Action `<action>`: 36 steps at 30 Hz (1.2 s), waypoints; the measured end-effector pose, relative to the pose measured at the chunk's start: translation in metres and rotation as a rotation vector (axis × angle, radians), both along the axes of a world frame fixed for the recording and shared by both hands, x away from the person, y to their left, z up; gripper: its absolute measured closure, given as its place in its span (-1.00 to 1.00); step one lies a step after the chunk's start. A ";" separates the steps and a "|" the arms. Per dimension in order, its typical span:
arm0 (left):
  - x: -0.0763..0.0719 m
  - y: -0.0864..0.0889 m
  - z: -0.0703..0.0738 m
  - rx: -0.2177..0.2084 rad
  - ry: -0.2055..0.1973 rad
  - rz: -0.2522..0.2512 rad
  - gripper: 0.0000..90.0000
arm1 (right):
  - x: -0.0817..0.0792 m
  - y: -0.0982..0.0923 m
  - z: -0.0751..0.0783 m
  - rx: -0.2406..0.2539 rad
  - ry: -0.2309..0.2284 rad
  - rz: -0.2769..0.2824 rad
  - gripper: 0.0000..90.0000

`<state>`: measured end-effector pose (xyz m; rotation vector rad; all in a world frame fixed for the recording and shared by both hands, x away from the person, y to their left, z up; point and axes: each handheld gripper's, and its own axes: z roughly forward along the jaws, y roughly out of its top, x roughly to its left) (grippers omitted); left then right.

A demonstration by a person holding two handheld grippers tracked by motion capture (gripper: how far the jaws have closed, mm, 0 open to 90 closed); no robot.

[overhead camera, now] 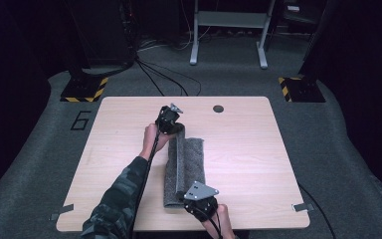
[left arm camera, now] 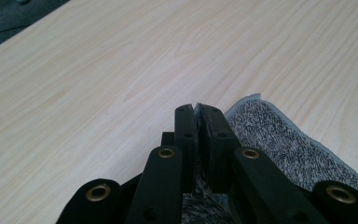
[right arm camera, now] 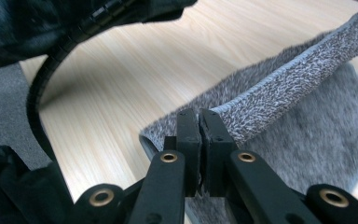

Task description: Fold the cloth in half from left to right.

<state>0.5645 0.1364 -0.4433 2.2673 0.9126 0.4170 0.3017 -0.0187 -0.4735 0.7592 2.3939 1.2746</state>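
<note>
A grey towel (overhead camera: 186, 169) lies mid-table (overhead camera: 258, 164), its left edge lifted. The left gripper (overhead camera: 171, 121) pinches its far corner, the right gripper (overhead camera: 191, 195) its near corner, jaws pressed together on the cloth.

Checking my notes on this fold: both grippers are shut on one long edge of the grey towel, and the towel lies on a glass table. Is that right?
Not quite: the table is light wood, not glass, as the high view shows. The rest holds: the left gripper and the right gripper are each shut on one long edge of the grey towel.
</note>
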 end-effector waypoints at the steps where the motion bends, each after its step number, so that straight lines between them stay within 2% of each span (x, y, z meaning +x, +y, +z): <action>1: 0.000 -0.003 -0.001 0.003 0.006 -0.005 0.89 | 0.000 -0.003 -0.002 -0.004 0.012 0.000 0.94; 4: 0.002 -0.012 -0.006 0.013 0.016 -0.035 0.88 | -0.001 -0.014 -0.009 -0.007 0.024 -0.032 0.94; 5: 0.002 -0.015 -0.008 0.004 0.020 -0.043 0.88 | -0.001 -0.014 -0.009 -0.007 0.024 -0.032 0.94; 7: 0.004 -0.021 -0.013 0.019 0.029 -0.049 0.87 | -0.001 -0.019 -0.013 -0.002 0.033 -0.048 0.94; 8: 0.006 -0.026 -0.017 0.026 0.050 -0.055 0.86 | -0.001 -0.023 -0.016 -0.004 0.045 -0.055 0.94; 18: 0.010 -0.038 -0.028 0.028 0.079 -0.052 0.85 | -0.003 -0.032 -0.026 -0.023 0.061 -0.094 0.93; 21: 0.013 -0.041 -0.032 0.006 0.102 -0.053 0.82 | -0.004 -0.036 -0.029 -0.031 0.066 -0.111 0.92; 22: 0.014 -0.041 -0.033 0.002 0.113 -0.059 0.65 | -0.004 -0.037 -0.030 -0.042 0.064 -0.127 0.86; 23: 0.015 -0.042 -0.034 -0.003 0.120 -0.059 0.65 | -0.004 -0.037 -0.030 -0.042 0.064 -0.127 0.86; 24: 0.016 -0.042 -0.034 -0.031 0.133 -0.049 0.36 | -0.004 -0.042 -0.029 -0.048 0.064 -0.145 0.82; 26: 0.014 -0.040 -0.030 -0.075 0.130 -0.043 0.08 | -0.004 -0.048 -0.029 -0.046 0.064 -0.153 0.73; 27: 0.014 -0.040 -0.030 -0.075 0.130 -0.043 -0.04 | -0.004 -0.048 -0.029 -0.046 0.064 -0.153 0.73; 28: 0.012 -0.035 -0.025 -0.106 0.131 -0.052 -0.12 | -0.004 -0.056 -0.029 -0.041 0.070 -0.171 0.61; 31: 0.010 -0.029 -0.019 -0.110 0.116 -0.037 -0.23 | -0.005 -0.064 -0.028 -0.033 0.083 -0.196 0.60; 32: 0.009 -0.025 -0.017 -0.110 0.111 -0.036 -0.28 | -0.005 -0.072 -0.025 -0.006 0.089 -0.227 0.54; 33: 0.009 -0.022 -0.015 -0.108 0.103 -0.021 -0.28 | -0.005 -0.072 -0.025 -0.006 0.089 -0.227 0.54; 34: 0.008 -0.017 -0.014 -0.091 0.093 -0.013 -0.32 | -0.002 -0.078 -0.021 0.024 0.076 -0.241 0.45; 35: 0.008 -0.012 -0.014 -0.083 0.089 -0.003 -0.32 | -0.002 -0.078 -0.021 0.024 0.076 -0.241 0.45; 36: 0.008 -0.002 -0.017 -0.064 0.087 0.028 -0.33 | 0.001 -0.079 -0.019 0.048 0.085 -0.250 0.30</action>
